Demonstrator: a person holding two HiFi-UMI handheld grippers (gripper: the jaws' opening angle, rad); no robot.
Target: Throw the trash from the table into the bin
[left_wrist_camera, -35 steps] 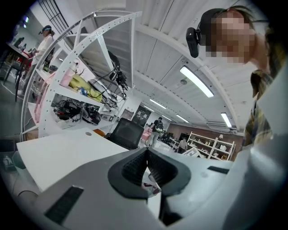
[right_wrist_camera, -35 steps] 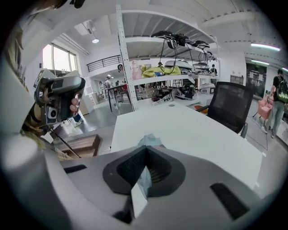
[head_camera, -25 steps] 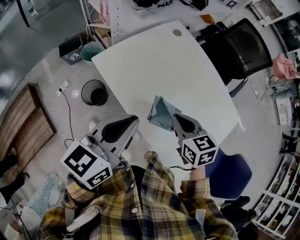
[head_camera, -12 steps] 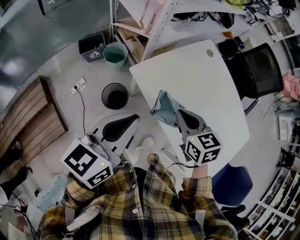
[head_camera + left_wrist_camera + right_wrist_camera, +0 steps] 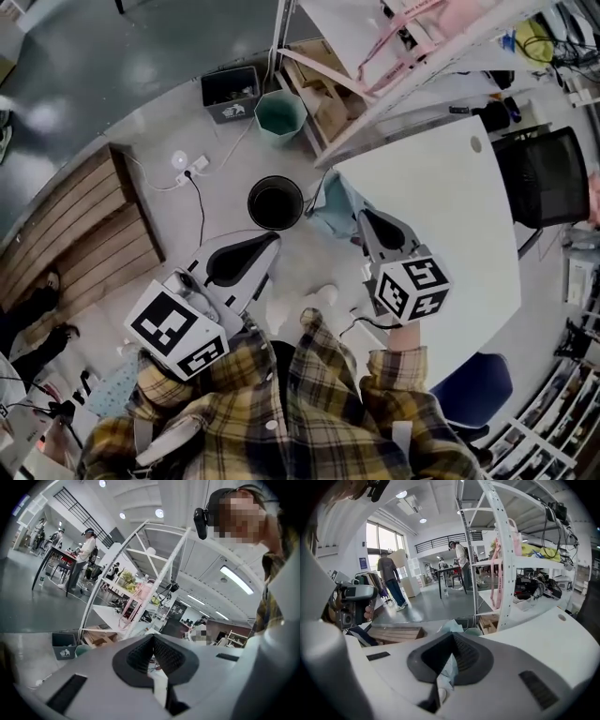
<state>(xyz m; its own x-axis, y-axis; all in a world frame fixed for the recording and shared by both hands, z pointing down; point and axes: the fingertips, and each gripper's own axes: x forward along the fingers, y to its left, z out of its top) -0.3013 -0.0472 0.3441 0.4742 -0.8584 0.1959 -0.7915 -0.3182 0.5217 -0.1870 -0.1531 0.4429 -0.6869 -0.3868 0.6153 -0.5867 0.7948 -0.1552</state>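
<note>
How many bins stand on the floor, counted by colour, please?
Black bin: 1
Green bin: 1
Dark grey bin: 1
Total: 3

Grey floor (image 5: 141,56) with black bin (image 5: 275,202), teal bucket (image 5: 280,114), wooden pallet (image 5: 75,234).

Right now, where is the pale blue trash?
In the head view the pale blue trash is held in the right gripper, right of the round black bin on the floor, beside the white table edge.
</note>
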